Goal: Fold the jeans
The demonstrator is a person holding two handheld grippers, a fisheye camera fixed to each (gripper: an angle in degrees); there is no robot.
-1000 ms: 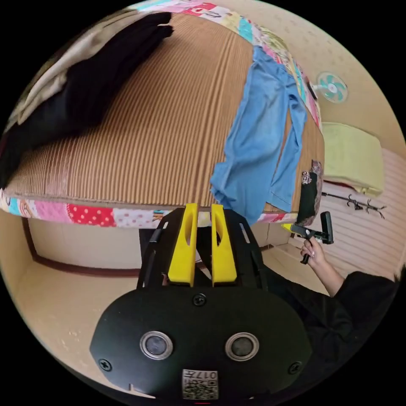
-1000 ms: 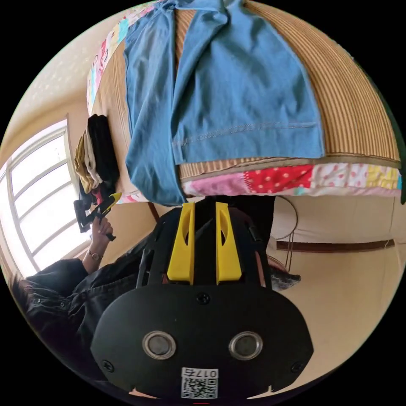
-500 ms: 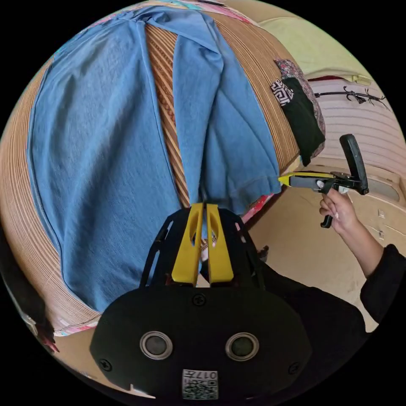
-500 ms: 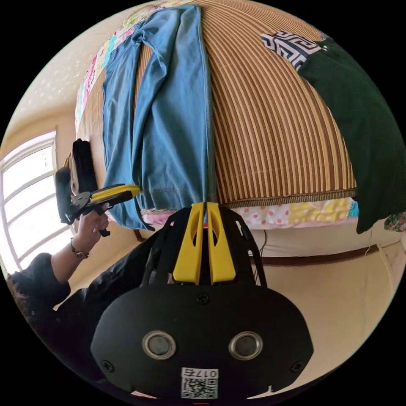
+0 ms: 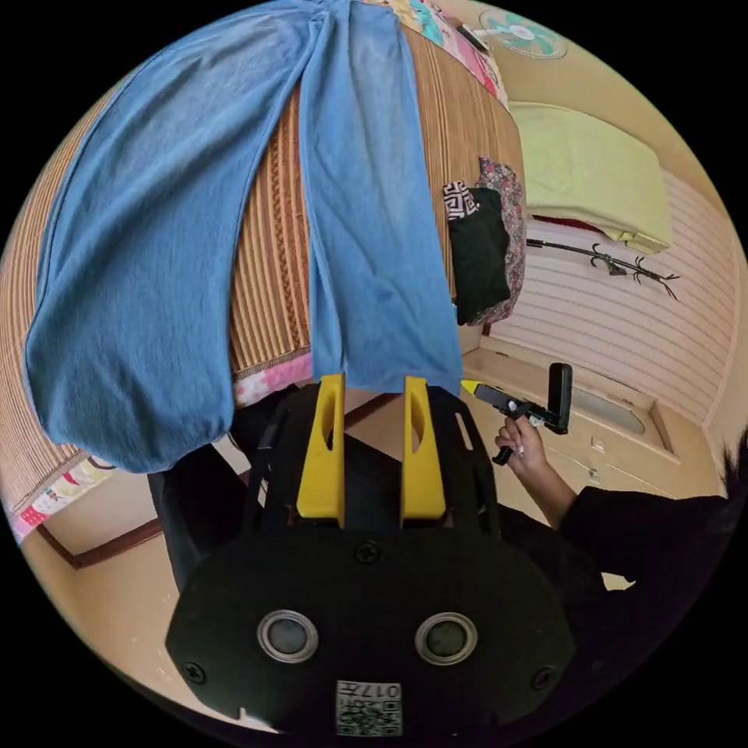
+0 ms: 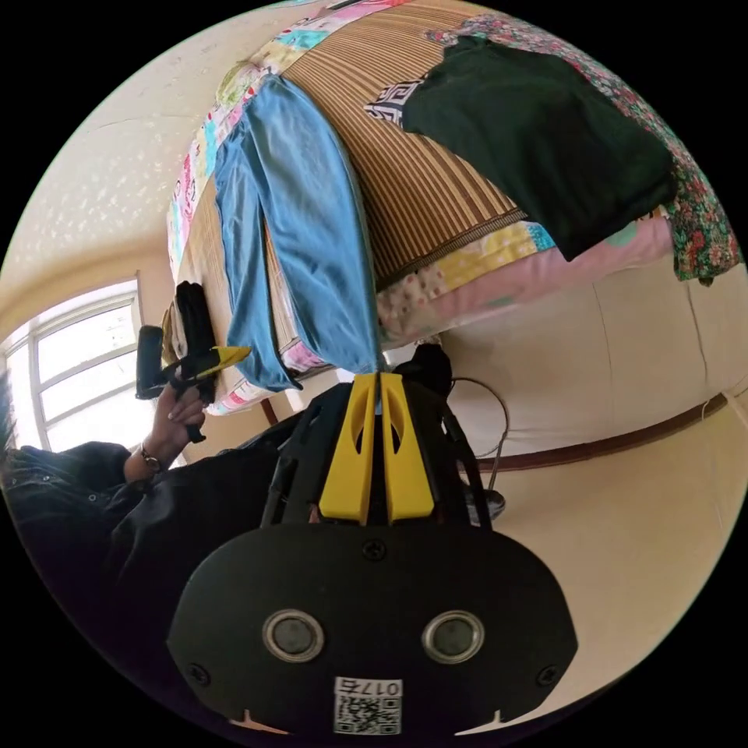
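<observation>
Light blue jeans (image 5: pixel 156 234) lie spread on a bed with a striped mat (image 5: pixel 269 257), both legs hanging over its edge. In the left gripper view my left gripper (image 5: pixel 375 386) is open, its yellow tips just under the hem of the nearer leg (image 5: pixel 374 234). My right gripper (image 5: pixel 470 386), in a person's hand, touches that hem's corner. In the right gripper view my right gripper (image 6: pixel 378 378) is shut on the corner of a jeans (image 6: pixel 312 226) leg hem. The left gripper (image 6: pixel 222 356), held in a hand, is beside the other leg.
A black garment (image 6: pixel 538 132) and a floral cloth (image 6: pixel 701 226) lie on the bed's patchwork edge (image 6: pixel 467 265). Folded dark clothes (image 6: pixel 191 312) sit at the far corner by a window (image 6: pixel 78 366). The person's dark sleeve (image 5: pixel 647 538) shows. A fan (image 5: pixel 518 31) and coat hooks (image 5: pixel 608 261) hang on the wall.
My left gripper's jaws have gone from nearly shut at the hem to wide open. My right gripper has stayed shut on the hem corner. Both cameras have swung.
</observation>
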